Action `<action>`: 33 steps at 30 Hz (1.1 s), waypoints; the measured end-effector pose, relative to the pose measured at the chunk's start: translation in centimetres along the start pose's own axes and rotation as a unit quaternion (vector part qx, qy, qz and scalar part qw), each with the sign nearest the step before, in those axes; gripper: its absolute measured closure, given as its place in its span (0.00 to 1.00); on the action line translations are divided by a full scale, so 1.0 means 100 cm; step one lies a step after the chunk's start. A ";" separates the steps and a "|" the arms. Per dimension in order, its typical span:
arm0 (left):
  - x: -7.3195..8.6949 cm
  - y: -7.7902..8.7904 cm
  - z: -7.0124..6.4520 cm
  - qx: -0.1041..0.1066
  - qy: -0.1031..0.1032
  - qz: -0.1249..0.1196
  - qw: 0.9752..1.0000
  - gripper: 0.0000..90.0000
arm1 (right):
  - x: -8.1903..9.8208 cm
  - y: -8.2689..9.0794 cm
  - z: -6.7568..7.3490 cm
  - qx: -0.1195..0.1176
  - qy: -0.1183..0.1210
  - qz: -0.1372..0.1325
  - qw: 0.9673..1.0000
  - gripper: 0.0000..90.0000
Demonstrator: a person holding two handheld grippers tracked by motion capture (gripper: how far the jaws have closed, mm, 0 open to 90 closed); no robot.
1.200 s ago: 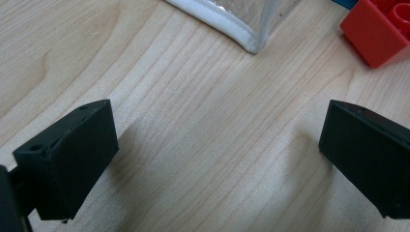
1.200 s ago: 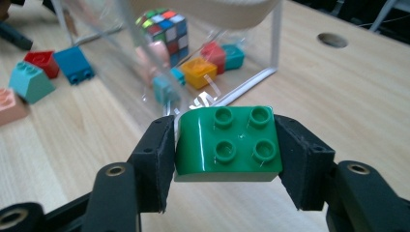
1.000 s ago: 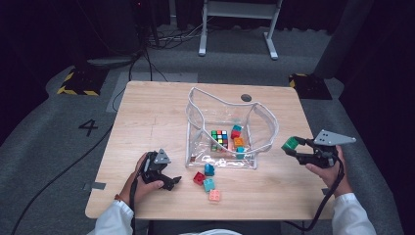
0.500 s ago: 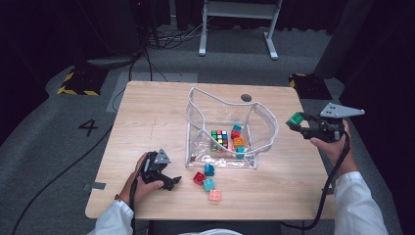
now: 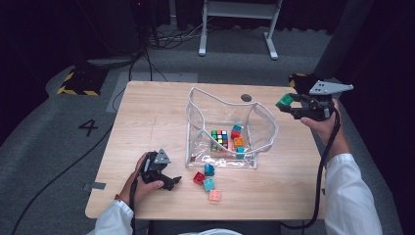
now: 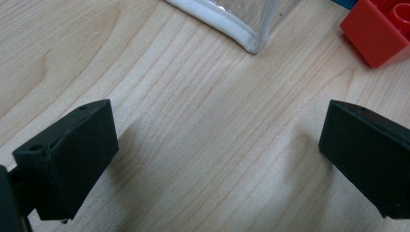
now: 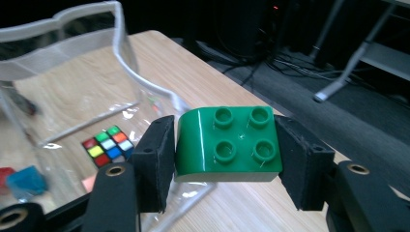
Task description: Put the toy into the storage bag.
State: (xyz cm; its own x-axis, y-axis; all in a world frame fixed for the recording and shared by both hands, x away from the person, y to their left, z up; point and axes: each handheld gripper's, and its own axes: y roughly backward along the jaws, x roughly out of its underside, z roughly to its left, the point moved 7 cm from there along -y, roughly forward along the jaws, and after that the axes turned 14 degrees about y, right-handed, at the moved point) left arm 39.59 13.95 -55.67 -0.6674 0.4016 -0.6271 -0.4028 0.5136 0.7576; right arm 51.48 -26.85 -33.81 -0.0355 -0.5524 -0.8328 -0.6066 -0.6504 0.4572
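Observation:
A clear plastic bag (image 5: pixel 266 128) with a white rim stands open mid-table, holding a colour cube (image 5: pixel 219 137) and several toy bricks. My right gripper (image 5: pixel 285 104) is raised beside the bag's right rim, shut on a green brick (image 7: pixel 227 142) whose studs face up; the bag (image 7: pixel 96 72) and the colour cube (image 7: pixel 108 145) lie below it. My left gripper (image 5: pixel 172 180) rests low at the front left of the table, its jaws open over bare wood (image 6: pixel 212 145). Red (image 5: pixel 198 177), blue (image 5: pixel 209 169), teal (image 5: pixel 209 184) and pink (image 5: pixel 214 196) bricks lie loose in front of the bag.
The wooden table (image 5: pixel 147 112) has a small dark hole (image 5: pixel 245 98) behind the bag. A red brick (image 6: pixel 379 29) and the bag's white-edged corner (image 6: pixel 251 41) lie just ahead of the left gripper. A white metal stand (image 5: pixel 237 29) is on the floor beyond the table.
My right gripper has risen with the green brick and moved toward the far side, beside the bag's upper right rim. The left gripper stayed where it was.

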 end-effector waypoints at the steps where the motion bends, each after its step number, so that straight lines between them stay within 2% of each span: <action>1: 0.000 0.000 0.000 0.000 0.000 0.000 1.000 0.00 | -0.007 -0.005 0.007 -0.010 0.007 -0.002 1.000 0.48; 4: 0.000 0.000 0.000 -0.002 -0.002 -0.001 1.000 0.00 | -0.013 -0.011 0.015 -0.020 0.018 -0.002 1.000 0.48; 5: 0.000 0.000 0.000 -0.002 -0.003 -0.001 1.000 0.00 | -0.020 -0.016 0.025 -0.041 0.023 -0.012 0.999 0.48; 8: 0.000 0.000 -0.001 0.002 0.002 0.001 1.000 0.00 | -0.024 -0.021 0.032 -0.051 0.035 -0.012 0.998 0.48; 9: 0.000 0.000 0.000 -0.001 0.000 0.000 1.000 0.00 | -0.030 -0.027 0.040 -0.063 0.039 -0.016 0.997 0.48; 11: 0.000 0.000 0.000 0.000 0.000 0.000 1.000 0.00 | -0.033 -0.031 0.044 -0.070 0.046 -0.022 0.996 0.48; 13: 0.000 0.000 0.000 -0.001 0.000 0.000 1.000 0.00 | -0.036 -0.039 0.051 -0.082 0.053 -0.015 0.995 0.48; 14: 0.000 0.000 0.000 0.000 0.000 0.000 1.000 0.00 | -0.036 -0.048 0.056 -0.090 0.067 -0.004 0.994 0.48; 17: 0.000 0.000 0.000 0.000 0.000 0.001 1.000 0.00 | -0.037 -0.056 0.061 -0.099 0.072 0.001 0.993 0.48; 18: 0.000 0.000 -0.001 0.001 0.002 0.001 1.000 0.00 | -0.038 -0.064 0.065 -0.109 0.077 0.005 0.991 0.48; 20: 0.000 0.000 -0.001 0.001 0.002 0.001 1.000 0.00 | -0.039 -0.066 0.067 -0.112 0.078 0.007 0.991 0.48; 22: 0.000 0.000 -0.001 0.002 0.002 0.001 1.000 0.00 | -0.040 -0.076 0.073 -0.124 0.088 0.018 0.988 0.48; 27: 0.000 0.000 -0.001 0.002 0.002 0.001 1.000 0.00 | -0.040 -0.085 0.079 -0.134 0.098 0.038 0.985 0.48; 31: 0.000 0.000 -0.001 0.001 0.002 0.001 1.000 0.00 | -0.036 -0.093 0.084 -0.141 0.118 0.066 0.981 0.48; 32: 0.000 0.000 -0.001 0.001 0.002 0.001 1.000 0.00 | -0.036 -0.093 0.084 -0.141 0.118 0.066 0.981 0.48; 33: 0.000 0.000 -0.001 0.001 0.002 0.001 1.000 0.00 | -0.031 -0.092 0.083 -0.142 0.128 0.083 0.978 0.48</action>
State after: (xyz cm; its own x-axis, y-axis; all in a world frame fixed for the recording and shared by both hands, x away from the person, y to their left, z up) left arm 39.57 13.88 -55.69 -0.6707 0.3998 -0.6248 -0.3995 0.5150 0.7584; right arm 50.60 -14.78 -38.00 0.1072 -0.7512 -0.6513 -0.3635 -0.6393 0.6776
